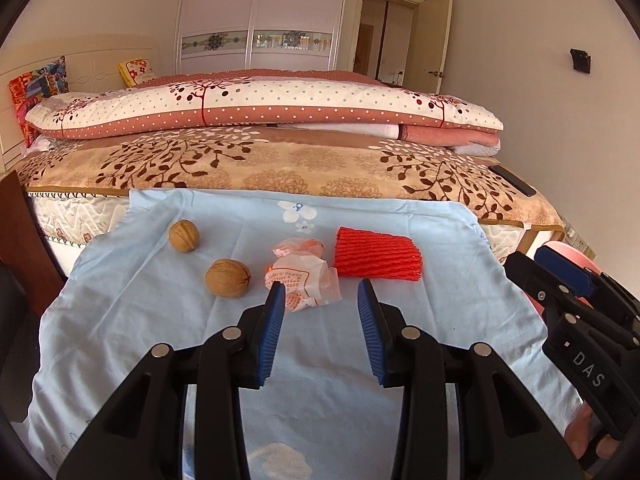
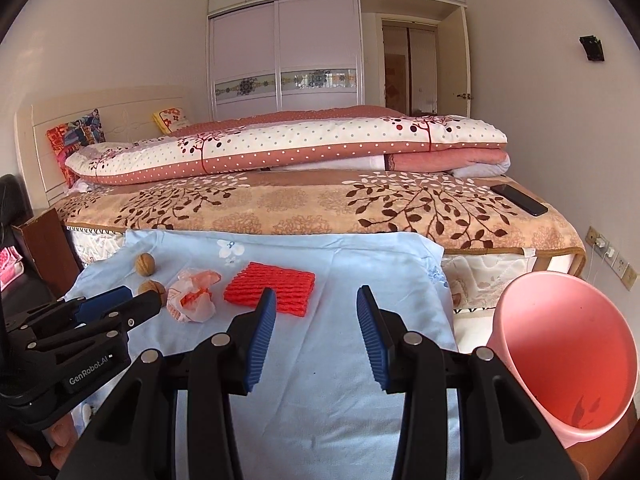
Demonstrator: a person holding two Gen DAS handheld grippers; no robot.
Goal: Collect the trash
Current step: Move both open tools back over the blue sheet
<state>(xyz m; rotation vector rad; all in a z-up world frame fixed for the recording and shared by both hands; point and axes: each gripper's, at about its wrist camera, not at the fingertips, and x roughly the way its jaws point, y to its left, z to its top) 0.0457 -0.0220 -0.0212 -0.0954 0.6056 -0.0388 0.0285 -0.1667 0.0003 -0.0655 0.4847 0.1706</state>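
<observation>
Trash on blue cloth (image 1: 360, 340): two walnuts (image 1: 228, 278), one wrapper (image 1: 302, 276), one red net (image 1: 378, 253).

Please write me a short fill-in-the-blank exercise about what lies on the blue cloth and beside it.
1. Two ____ lie on the blue cloth, left of the crumpled wrapper.
2. The red foam net lies to the ____ of the wrapper.
3. The bin beside the cloth is ____ in colour.
4. The left gripper and the right gripper are both ____ and hold nothing.

Missing words: walnuts; right; pink; open
</observation>
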